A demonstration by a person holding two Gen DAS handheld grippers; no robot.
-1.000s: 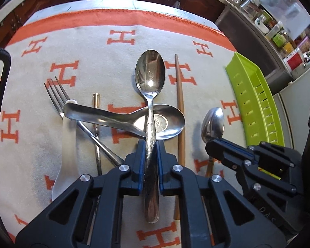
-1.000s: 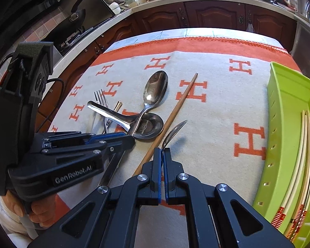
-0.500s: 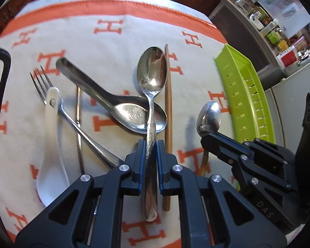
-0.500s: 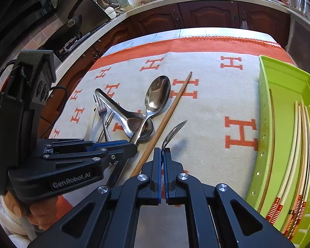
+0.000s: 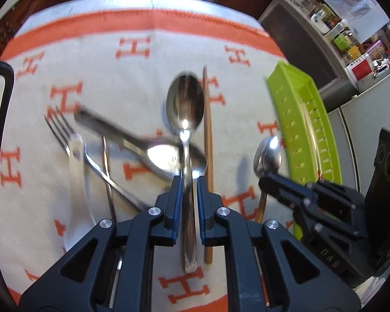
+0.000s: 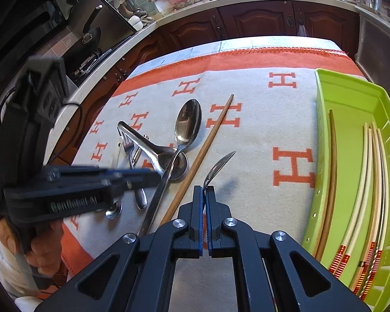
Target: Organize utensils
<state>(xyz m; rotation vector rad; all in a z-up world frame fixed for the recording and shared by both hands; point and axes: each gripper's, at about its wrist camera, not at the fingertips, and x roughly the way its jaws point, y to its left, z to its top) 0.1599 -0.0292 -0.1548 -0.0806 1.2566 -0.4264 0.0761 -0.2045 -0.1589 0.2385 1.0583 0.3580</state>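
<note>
Orange "H" letters are woven across the cream blanket (image 6: 254, 119) that covers the table; the left gripper's body reads what looks like "GenRobot.AI", blurred in the right wrist view, and the right gripper's body shows "DAS" in the left wrist view.

In the left wrist view, at 9 o'clock lie a fork (image 5: 62, 127) with tines toward 11 and a white spoon (image 5: 76, 182) beside it. A flat-handled serving spoon (image 5: 143, 145) runs from 10 o'clock down to its bowl at centre. The left gripper (image 5: 186, 182) is clamped on the handle of a large steel spoon (image 5: 186, 106), long axis 6 to 12, bowl out ahead at 12. A brown chopstick (image 5: 208, 156) lies just beside it, parallel, on the blanket.

The right gripper (image 6: 204, 191) is pinched on a small spoon (image 6: 218, 165), seen edge-on, its bowl pointing to 1 o'clock straight out from the fingertips, above the blanket. At 3 o'clock the green tray (image 6: 351, 96) holds a brown chopstick and pale chopsticks with red-striped ends, all lying along its length
</note>
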